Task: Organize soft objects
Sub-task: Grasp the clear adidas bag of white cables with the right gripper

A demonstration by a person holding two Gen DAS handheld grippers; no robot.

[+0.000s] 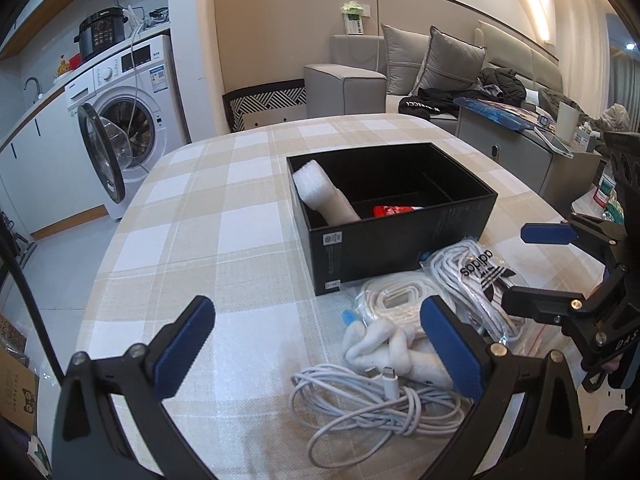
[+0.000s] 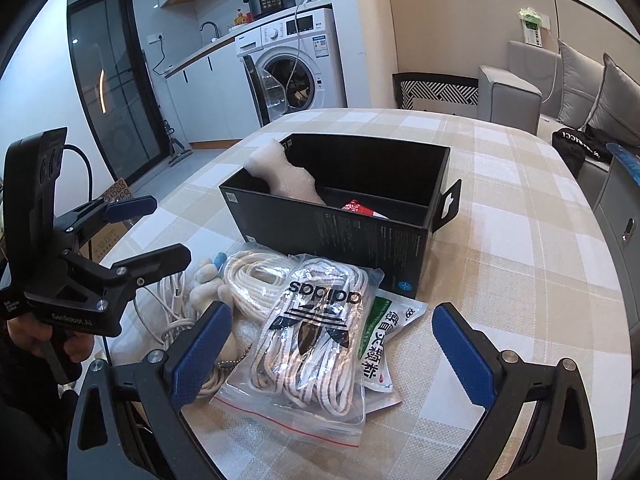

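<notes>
Right wrist view: the left gripper (image 2: 150,230) hangs open and empty left of the black box (image 2: 340,216) on the checked tablecloth (image 2: 520,240). In front of the box lie a white plush toy (image 2: 208,284), a coiled white cord (image 2: 256,280), a bagged set of Adidas laces (image 2: 316,332) and a green sachet (image 2: 380,328). A white foam roll (image 2: 280,176) stands inside the box. The right gripper (image 2: 332,348), spread wide, hovers over the laces, holding nothing.

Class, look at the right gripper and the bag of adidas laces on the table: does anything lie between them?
Nothing visible does. The right gripper is open, and the bag of adidas laces lies on top of the pile directly between its fingers, uncovered.
</notes>
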